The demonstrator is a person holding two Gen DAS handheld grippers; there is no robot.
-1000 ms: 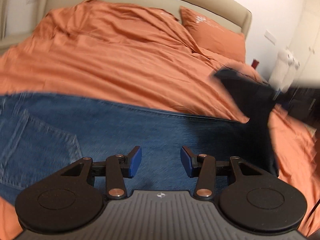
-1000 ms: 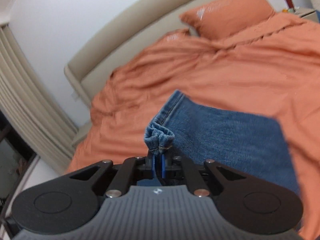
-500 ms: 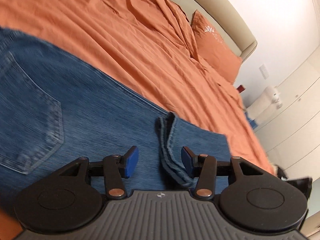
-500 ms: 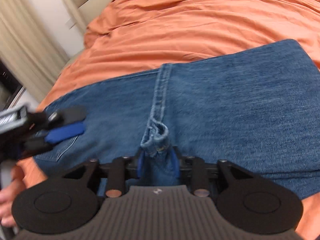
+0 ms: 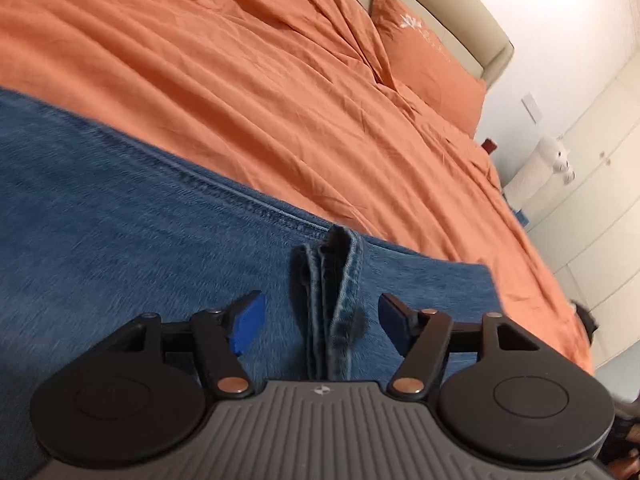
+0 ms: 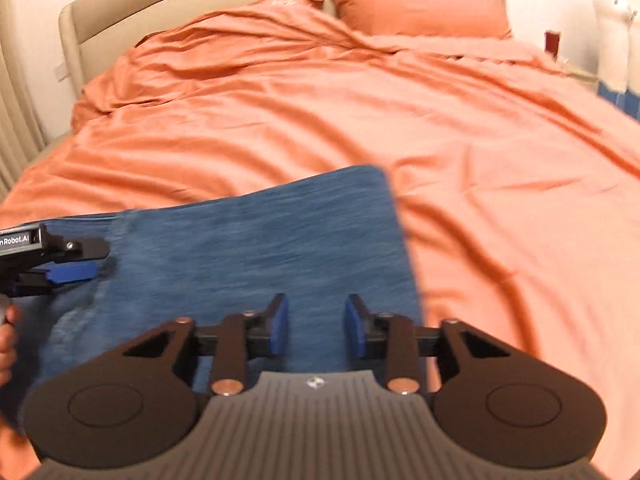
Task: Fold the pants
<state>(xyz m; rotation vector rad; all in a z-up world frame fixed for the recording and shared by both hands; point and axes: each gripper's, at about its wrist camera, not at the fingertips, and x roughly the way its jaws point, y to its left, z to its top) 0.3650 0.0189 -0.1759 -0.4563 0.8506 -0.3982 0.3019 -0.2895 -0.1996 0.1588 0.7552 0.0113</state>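
Blue denim pants (image 5: 120, 240) lay folded over on an orange bedspread (image 5: 240, 80), near the foot of a bed with a beige padded headboard (image 6: 168, 8) and an orange pillow (image 6: 416, 0) at its far end. In the left wrist view, the left tool (image 5: 321, 320) hovered low over the denim, its blue-padded fingers (image 5: 248, 322) spread wide apart after just opening further; the stacked leg hems (image 5: 334, 280) lay between them, but neither pad pressed on the cloth. The right tool (image 6: 316, 326) stood over the folded edge of the pants (image 6: 260, 248), its fingers (image 6: 280, 328) apart and gripping nothing after the gap between them had just narrowed a little; plain denim showed through the gap. From the right wrist view, the left tool (image 6: 76, 270) reached in at the left edge above the fabric, with part of a person's hand (image 6: 6, 344) below it. A white object (image 5: 548, 164) stood beside the bed near pale cupboard doors (image 5: 600, 200). Motion blur softened much of the denim in both views.
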